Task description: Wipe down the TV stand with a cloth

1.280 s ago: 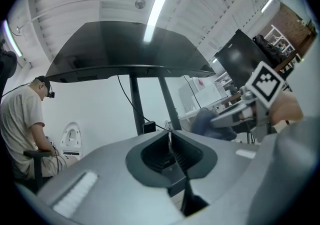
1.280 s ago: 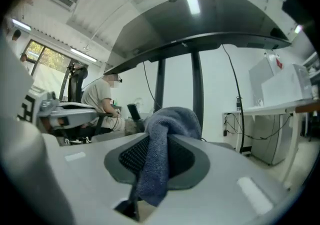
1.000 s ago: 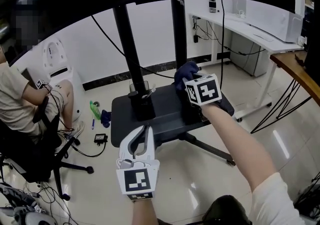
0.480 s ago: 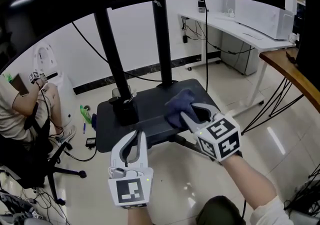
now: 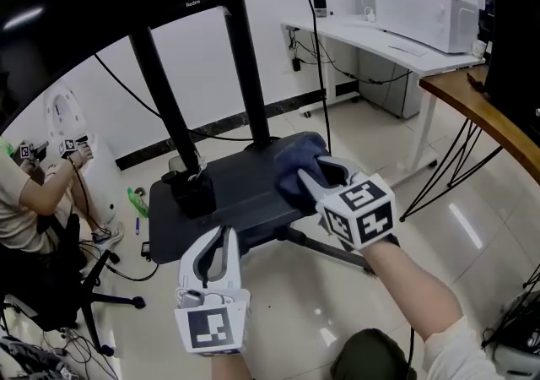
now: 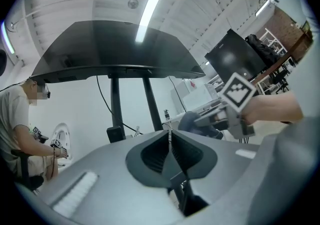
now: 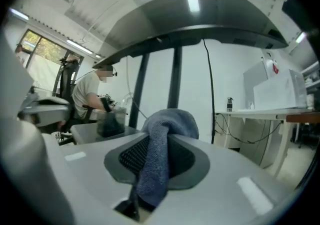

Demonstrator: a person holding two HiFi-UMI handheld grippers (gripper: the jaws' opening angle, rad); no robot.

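The TV stand's black base shelf (image 5: 211, 205) lies under the dark TV, with two black posts (image 5: 250, 70) rising from it. My right gripper (image 5: 314, 177) is shut on a blue cloth (image 5: 297, 165), which rests on the shelf's right part near its front edge. In the right gripper view the cloth (image 7: 167, 124) hangs bunched between the jaws and hides the fingertips. My left gripper (image 5: 224, 236) hovers just in front of the shelf's near edge, jaws shut with nothing in them. The left gripper view shows its pads (image 6: 176, 153) meeting, with the cloth (image 6: 192, 119) beyond them to the right.
A small black box (image 5: 191, 193) stands on the shelf's left part by the left post. A person (image 5: 25, 197) sits on an office chair (image 5: 63, 285) at the left, cables around. A white desk (image 5: 384, 39) and a wooden table (image 5: 472, 104) stand to the right.
My right gripper has dragged the cloth from the shelf's back right toward its front edge. The left gripper has stayed shut in front of the shelf, shifting only slightly.
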